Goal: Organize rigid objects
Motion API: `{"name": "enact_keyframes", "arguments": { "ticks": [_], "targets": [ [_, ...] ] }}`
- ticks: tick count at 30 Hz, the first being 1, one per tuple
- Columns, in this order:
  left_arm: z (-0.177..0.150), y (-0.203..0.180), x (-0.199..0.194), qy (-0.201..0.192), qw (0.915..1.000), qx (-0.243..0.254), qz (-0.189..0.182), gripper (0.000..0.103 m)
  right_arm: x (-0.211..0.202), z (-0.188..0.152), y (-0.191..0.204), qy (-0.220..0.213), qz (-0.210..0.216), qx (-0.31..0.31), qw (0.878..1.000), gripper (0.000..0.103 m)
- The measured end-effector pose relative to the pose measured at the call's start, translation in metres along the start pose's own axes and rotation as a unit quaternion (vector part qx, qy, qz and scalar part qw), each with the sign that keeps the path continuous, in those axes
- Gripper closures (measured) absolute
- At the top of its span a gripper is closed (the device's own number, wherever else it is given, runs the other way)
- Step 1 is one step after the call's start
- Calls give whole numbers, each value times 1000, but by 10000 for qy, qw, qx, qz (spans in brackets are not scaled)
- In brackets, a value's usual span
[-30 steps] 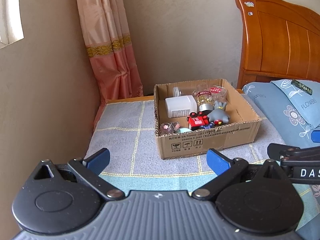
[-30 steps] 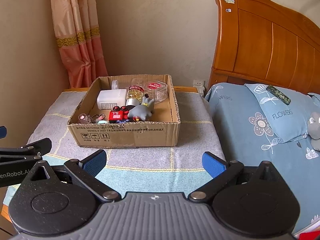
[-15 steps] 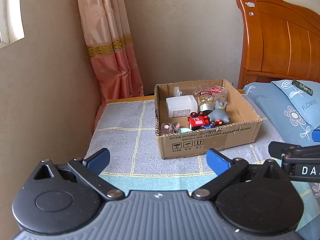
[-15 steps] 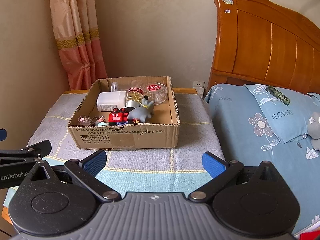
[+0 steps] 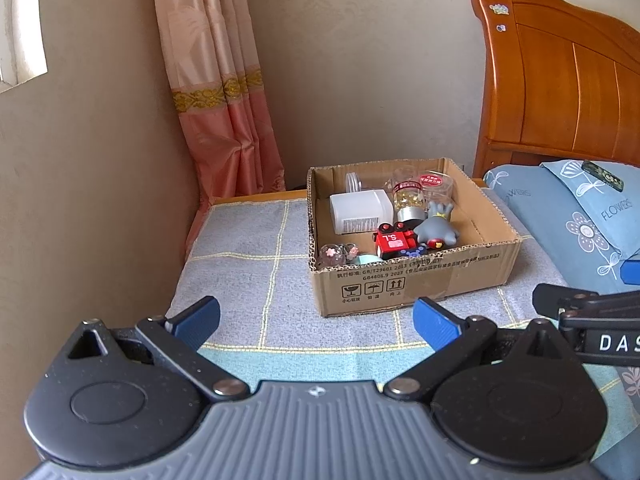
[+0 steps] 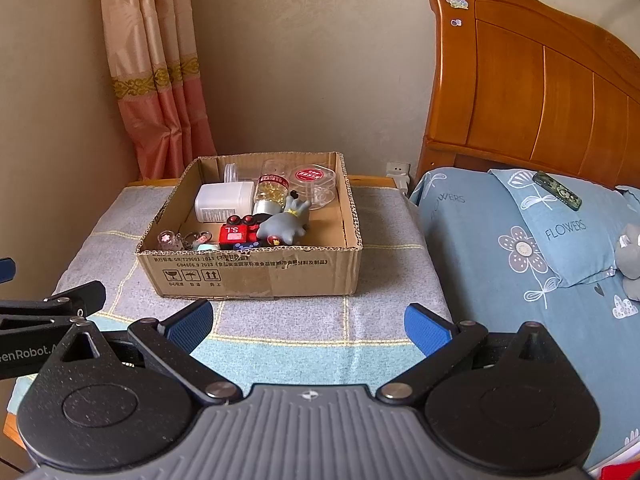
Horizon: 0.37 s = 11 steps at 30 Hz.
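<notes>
An open cardboard box point(image 5: 416, 280) point(image 6: 256, 276) sits on a cloth-covered bedside table. Inside lie a white plastic jar point(image 5: 360, 212) point(image 6: 224, 202), a jar of yellow beads point(image 5: 408, 198) point(image 6: 272, 196), a clear round tub with a red label point(image 5: 434, 184) point(image 6: 314, 184), a red toy train point(image 5: 394, 242) point(image 6: 238, 234), a grey figurine point(image 5: 436, 228) point(image 6: 286, 224) and small glass trinkets point(image 5: 336, 254) point(image 6: 172, 240). My left gripper point(image 5: 316, 322) and right gripper point(image 6: 308, 322) hover open and empty in front of the box, side by side.
The checked grey-blue cloth point(image 5: 248, 264) point(image 6: 384, 240) covers the table. A wall and pink curtain point(image 5: 224, 128) stand at the left. A bed with a blue flowered pillow point(image 6: 560, 220), a phone point(image 6: 556, 190) and a wooden headboard point(image 6: 532, 92) lies at the right.
Both grippers have drifted slightly; the box sits a touch lower and closer in the right wrist view. Jaws stay open and nothing in the box has moved.
</notes>
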<state>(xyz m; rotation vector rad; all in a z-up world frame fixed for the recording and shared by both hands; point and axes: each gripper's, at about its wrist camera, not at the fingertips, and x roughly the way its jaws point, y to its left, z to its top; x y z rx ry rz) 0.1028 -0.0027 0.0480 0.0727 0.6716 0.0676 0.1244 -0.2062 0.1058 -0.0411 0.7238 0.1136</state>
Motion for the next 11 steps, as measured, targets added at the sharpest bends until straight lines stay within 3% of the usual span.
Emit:
{"name": "enact_keyframes", "arguments": {
  "ticks": [11],
  "targets": [
    [0, -1, -1, 0, 10000, 14, -20, 1, 0, 0, 0, -9, 2, 17, 10000, 0]
  ]
}}
